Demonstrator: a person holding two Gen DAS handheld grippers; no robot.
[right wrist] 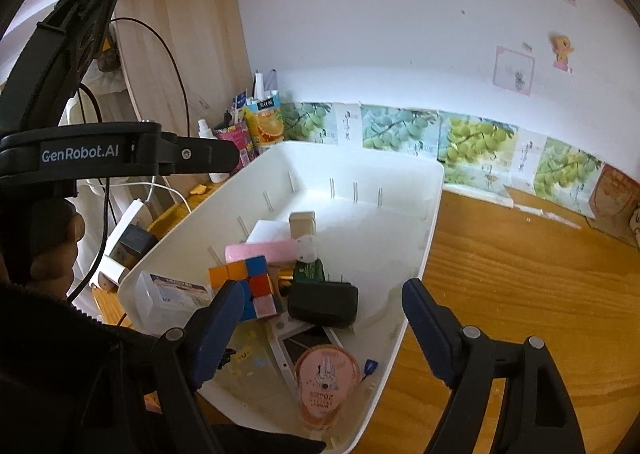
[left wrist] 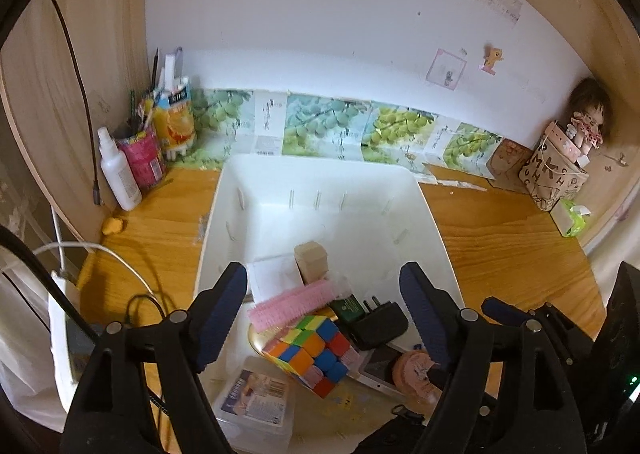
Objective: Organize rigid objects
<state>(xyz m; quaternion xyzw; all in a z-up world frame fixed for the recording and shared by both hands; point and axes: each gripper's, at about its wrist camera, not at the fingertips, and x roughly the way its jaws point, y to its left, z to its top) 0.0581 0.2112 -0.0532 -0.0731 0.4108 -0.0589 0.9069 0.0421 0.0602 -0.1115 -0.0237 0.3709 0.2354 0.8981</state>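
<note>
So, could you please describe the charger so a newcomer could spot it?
Find the white bin on the wooden desk. Among its clutter, beside the cube, lies the charger: the only black, matte block, with metal prongs.

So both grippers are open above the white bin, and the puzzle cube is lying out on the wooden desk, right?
Not quite: the puzzle cube lies inside the white bin, as the left wrist view shows. Both the left gripper and right gripper are open above it.
</note>
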